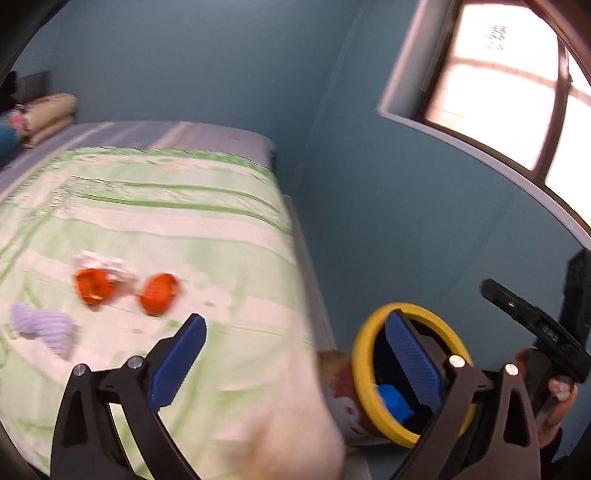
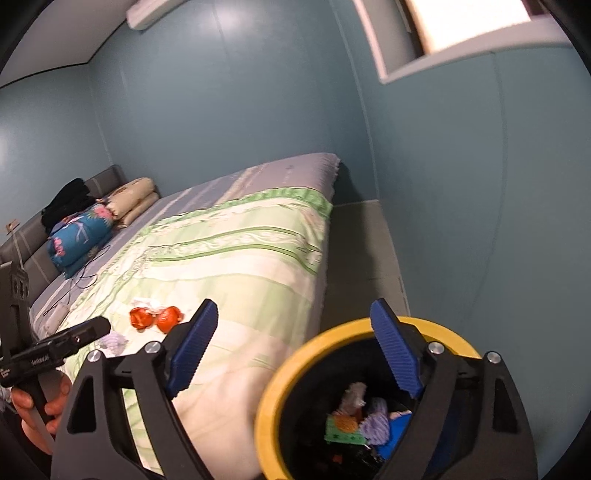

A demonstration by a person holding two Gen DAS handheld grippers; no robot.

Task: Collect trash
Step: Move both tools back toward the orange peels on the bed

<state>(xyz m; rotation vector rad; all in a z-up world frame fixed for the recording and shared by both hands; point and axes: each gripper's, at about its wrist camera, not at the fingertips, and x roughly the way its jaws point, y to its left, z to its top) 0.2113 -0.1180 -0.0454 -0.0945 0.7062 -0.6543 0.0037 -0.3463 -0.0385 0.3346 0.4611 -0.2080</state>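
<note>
Two orange wrappers (image 2: pixel 156 318) lie on the green-striped bedspread (image 2: pixel 236 258) beside teal walls (image 2: pixel 221 92)

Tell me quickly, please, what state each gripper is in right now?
Left gripper: open, nothing between its blue pads.
Right gripper: open, nothing held, above the yellow-rimmed bin.

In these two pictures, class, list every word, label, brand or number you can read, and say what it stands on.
No text reads clearly.
White print on the black left gripper handle: too small and blurred to read.
Small marks on the right gripper body: blurred.
Dark marks on the window pane: washed out, unreadable.
</note>
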